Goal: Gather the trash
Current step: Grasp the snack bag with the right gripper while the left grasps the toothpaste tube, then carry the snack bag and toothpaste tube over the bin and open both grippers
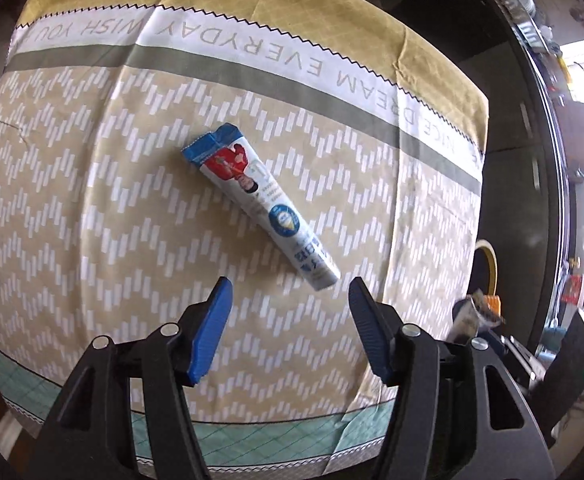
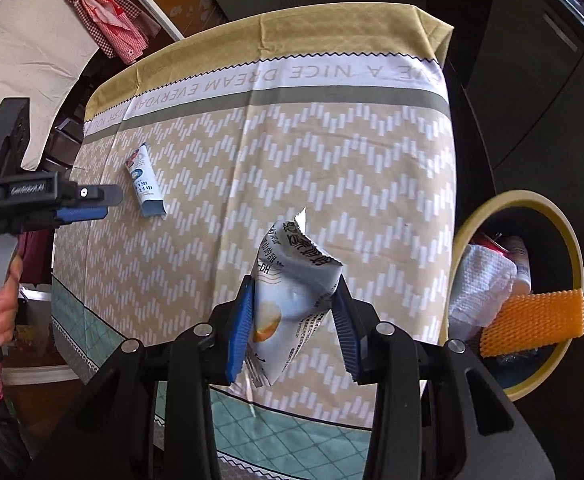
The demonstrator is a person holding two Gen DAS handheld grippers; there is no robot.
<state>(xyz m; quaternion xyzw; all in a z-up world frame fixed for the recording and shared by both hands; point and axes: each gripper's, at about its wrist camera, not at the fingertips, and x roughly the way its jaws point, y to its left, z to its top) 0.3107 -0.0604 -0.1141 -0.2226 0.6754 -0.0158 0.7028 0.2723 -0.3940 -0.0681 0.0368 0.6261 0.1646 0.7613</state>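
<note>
A blue, white and red snack wrapper lies flat on the patterned tablecloth, just ahead of my open, empty left gripper. The same wrapper shows at the table's left in the right wrist view, with the left gripper beside it. My right gripper is shut on a crumpled white wrapper and holds it above the table, left of a yellow-rimmed trash bin.
The bin holds a white paper towel, orange foam netting and other trash. It stands off the table's right edge and shows partly in the left wrist view. Dark cabinets stand behind the table.
</note>
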